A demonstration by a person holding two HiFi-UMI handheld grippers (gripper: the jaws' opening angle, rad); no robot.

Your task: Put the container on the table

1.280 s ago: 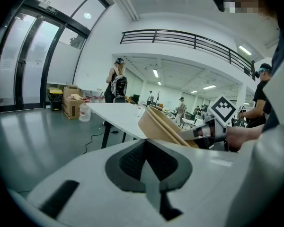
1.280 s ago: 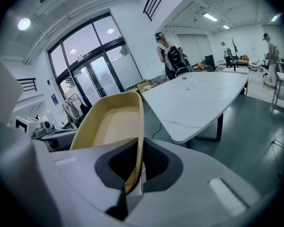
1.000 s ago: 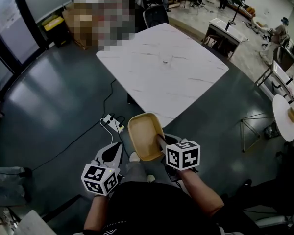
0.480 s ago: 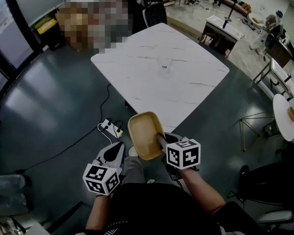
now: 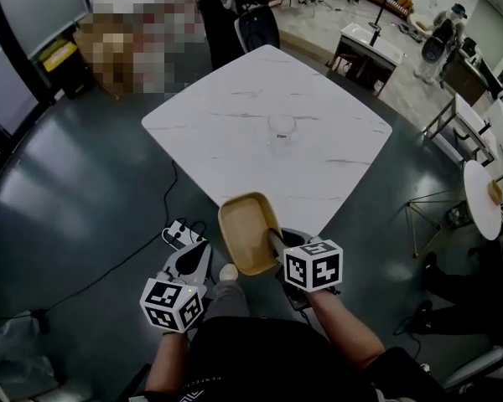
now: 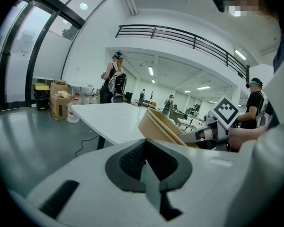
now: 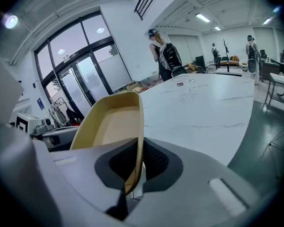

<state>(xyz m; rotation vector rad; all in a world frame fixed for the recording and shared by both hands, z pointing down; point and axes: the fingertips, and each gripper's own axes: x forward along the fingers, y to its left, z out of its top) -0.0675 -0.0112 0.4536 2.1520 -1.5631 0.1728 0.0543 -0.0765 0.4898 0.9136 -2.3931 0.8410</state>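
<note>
A tan rectangular container (image 5: 247, 231) hangs in the air just short of the near corner of the white marble table (image 5: 235, 132). My right gripper (image 5: 276, 243) is shut on its right rim, and in the right gripper view the rim (image 7: 138, 141) runs between the jaws. The container (image 6: 161, 125) also shows tilted in the left gripper view. My left gripper (image 5: 198, 256) is held lower left of the container with its jaws together and nothing between them. The same table (image 7: 213, 105) stretches ahead in the right gripper view.
A clear glass (image 5: 281, 127) stands near the middle of the table. A power strip (image 5: 178, 234) and cable lie on the dark floor at the left. A chair (image 5: 256, 28) and a person stand beyond the far table edge. A round side table (image 5: 486, 198) is at the right.
The table has come closer and lower in the head view, and the glass on it has come into sight. Both grippers and the container keep their places in the picture.
</note>
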